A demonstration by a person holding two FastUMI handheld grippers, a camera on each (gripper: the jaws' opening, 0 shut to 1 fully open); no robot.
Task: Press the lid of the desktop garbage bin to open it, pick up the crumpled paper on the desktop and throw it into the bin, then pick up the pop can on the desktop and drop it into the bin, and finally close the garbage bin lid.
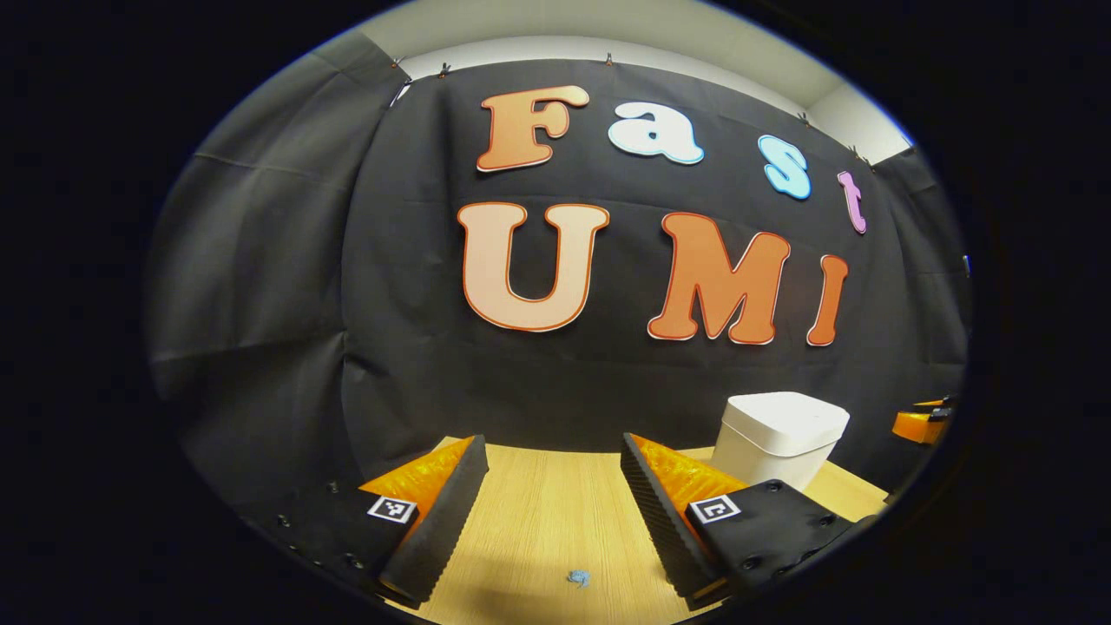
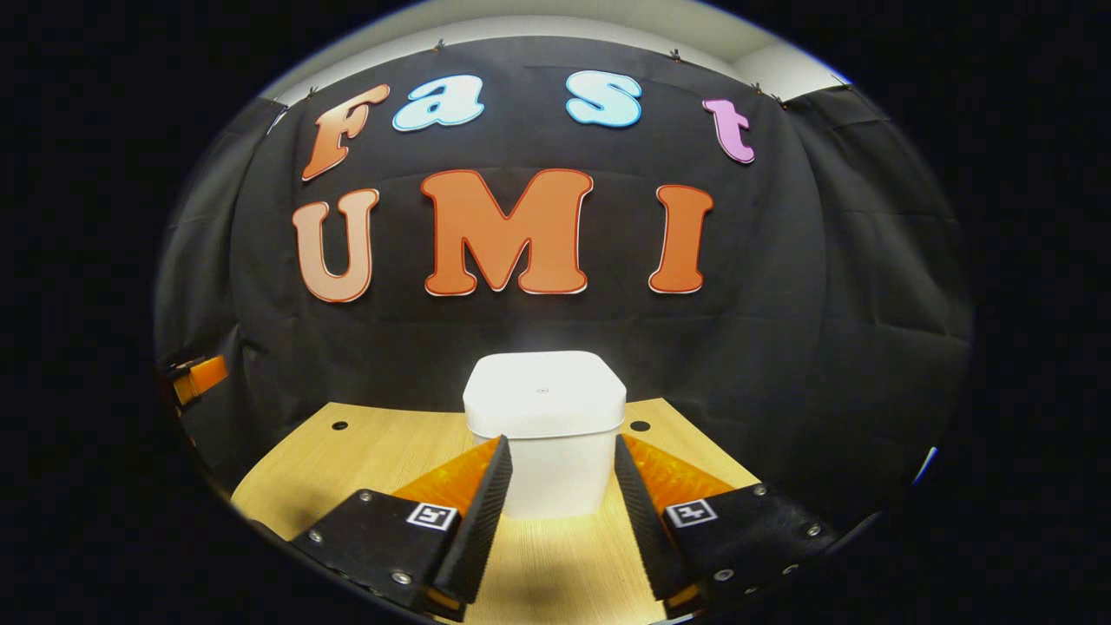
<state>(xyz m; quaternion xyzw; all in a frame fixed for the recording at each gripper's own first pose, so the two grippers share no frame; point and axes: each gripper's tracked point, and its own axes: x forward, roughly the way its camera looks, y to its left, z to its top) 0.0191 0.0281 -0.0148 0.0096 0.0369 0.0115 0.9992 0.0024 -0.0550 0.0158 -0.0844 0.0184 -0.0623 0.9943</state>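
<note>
The white garbage bin [image 2: 545, 425] stands on the wooden desk [image 2: 347, 460] with its lid down, straight ahead in the right gripper view. My right gripper [image 2: 560, 451] is open, its fingers framing the bin's front from a short distance. In the left gripper view the same bin [image 1: 779, 436] stands at the right, beyond my right finger. My left gripper [image 1: 554, 456] is open over bare desk, with nothing between its fingers. A small blue scrap [image 1: 579, 577] lies on the desk between and below the left fingers.
The black booth cloth rises right behind the desk's far edge. Two small round holes [image 2: 339, 425] mark the desk on either side of the bin. The other gripper [image 1: 922, 424] pokes in at the far right of the left gripper view, and at the far left edge [image 2: 198, 377] of the right gripper view.
</note>
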